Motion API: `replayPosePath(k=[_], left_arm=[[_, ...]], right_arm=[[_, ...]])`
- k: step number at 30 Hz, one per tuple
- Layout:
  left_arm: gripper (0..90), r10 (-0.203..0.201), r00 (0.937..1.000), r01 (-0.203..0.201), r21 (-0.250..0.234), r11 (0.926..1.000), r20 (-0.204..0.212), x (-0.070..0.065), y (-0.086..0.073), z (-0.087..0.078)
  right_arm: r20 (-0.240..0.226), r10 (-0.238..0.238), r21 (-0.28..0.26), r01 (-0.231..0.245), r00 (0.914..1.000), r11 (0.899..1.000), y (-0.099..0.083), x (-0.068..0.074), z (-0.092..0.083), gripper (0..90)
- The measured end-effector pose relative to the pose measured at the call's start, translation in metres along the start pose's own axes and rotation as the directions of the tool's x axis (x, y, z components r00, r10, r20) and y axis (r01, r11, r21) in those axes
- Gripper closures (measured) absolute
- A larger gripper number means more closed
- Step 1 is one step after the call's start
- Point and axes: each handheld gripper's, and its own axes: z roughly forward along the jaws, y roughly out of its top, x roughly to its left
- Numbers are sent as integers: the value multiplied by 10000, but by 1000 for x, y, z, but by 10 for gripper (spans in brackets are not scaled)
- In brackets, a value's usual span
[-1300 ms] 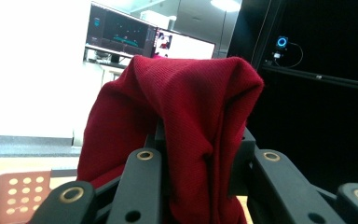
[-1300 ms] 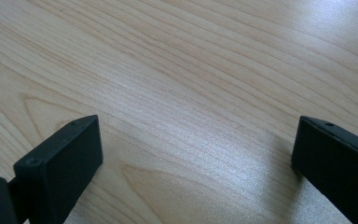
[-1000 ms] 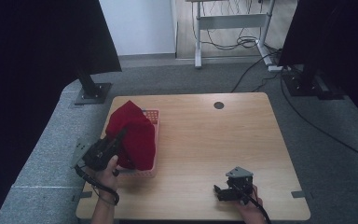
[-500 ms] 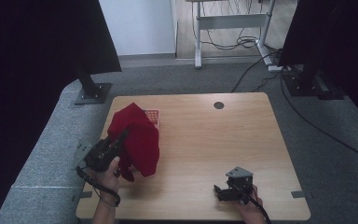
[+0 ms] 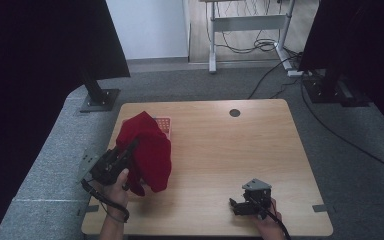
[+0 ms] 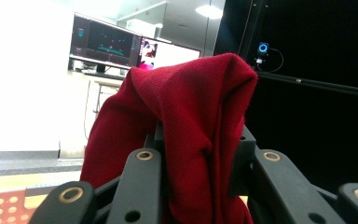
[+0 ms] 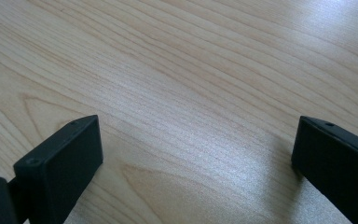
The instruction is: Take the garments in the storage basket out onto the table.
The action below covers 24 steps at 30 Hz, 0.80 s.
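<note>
Over table's (image 5: 220,150) left side, your left gripper (image 5: 130,149) clamps red cloth (image 5: 147,150), lifted above pink basket (image 5: 164,123); your right gripper (image 5: 236,206) rests, jaws wide apart.

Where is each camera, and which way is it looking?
High view: sits above the table, looks down and forward; both forearms, left tool and right tool show.
Left gripper view: rides the left tool, looks level toward monitors; its jaws pinch the red cloth.
Right gripper view: rides the right tool, looks down at bare wood; its jaws stand wide apart.
Shared: high and left gripper views both show the cloth.
</note>
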Motion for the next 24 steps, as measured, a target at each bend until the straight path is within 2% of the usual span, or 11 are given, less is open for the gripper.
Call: replayPosePath(k=[24], left_arm=[[713, -29, 9992, 34, -104, 9999, 400, -11, 1, 1]], right_arm=[[-4, -1, 2, 1, 10000, 10000, 0, 0, 0, 15]])
